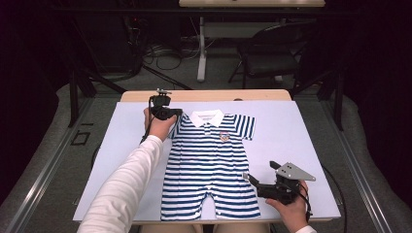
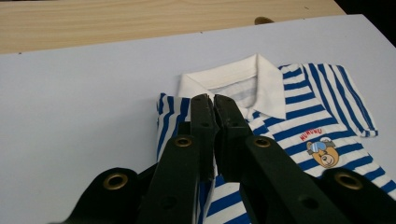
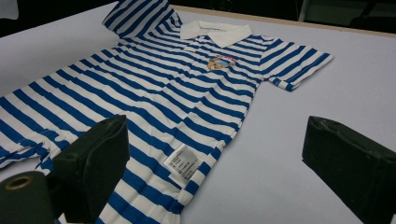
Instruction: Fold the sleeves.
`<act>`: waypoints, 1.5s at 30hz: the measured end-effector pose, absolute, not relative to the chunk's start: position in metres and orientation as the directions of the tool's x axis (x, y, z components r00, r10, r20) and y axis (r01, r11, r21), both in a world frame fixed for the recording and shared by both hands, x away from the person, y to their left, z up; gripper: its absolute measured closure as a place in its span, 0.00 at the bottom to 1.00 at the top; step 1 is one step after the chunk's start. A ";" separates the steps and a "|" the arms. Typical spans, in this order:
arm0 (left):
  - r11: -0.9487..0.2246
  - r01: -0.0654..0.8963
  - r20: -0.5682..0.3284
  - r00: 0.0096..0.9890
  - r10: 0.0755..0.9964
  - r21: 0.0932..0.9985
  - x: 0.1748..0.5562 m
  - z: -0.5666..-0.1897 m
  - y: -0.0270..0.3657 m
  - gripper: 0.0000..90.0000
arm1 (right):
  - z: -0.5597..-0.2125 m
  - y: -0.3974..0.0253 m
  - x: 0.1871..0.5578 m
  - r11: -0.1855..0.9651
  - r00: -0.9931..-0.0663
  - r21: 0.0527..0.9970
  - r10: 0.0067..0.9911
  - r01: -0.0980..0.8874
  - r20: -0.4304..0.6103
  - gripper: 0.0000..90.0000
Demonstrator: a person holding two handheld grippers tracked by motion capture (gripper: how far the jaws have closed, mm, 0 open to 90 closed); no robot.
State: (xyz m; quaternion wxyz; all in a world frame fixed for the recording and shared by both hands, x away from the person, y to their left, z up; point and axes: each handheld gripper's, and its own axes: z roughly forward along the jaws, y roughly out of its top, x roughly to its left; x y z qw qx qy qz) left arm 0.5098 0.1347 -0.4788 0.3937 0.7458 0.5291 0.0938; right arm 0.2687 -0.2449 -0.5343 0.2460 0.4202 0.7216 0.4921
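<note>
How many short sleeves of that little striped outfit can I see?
2. One sleeve lies flat on the white board beside the collar, toward the right gripper's side. The other sleeve is folded up where the left gripper pinches it.

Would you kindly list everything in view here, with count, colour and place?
Romper: one, blue and white stripes, white collar, flat mid-table; its left sleeve folded in.
Label: one, white, on the romper's side hem.
Mat: one, pale lilac, covering the table.
Table: one, wood, its edge beyond the mat.
Chair: one, black, behind the table.
Left tool: black, shut on the romper's shoulder.
Right tool: black, open, beside the romper's lower hem.
Sleeve: white, on the left forearm.
</note>
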 end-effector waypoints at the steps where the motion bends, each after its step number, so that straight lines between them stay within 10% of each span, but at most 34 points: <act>1: -0.130 0.713 -0.277 0.425 0.862 0.689 0.510 -0.479 0.133 0.97 | -0.534 -0.245 0.269 0.163 -0.526 0.917 0.848 0.364 0.058 0.08; 45: -0.325 0.701 -0.185 0.547 0.817 0.635 0.494 -0.510 0.073 0.97 | -0.533 -0.246 0.268 0.164 -0.533 0.919 0.844 0.359 0.057 0.08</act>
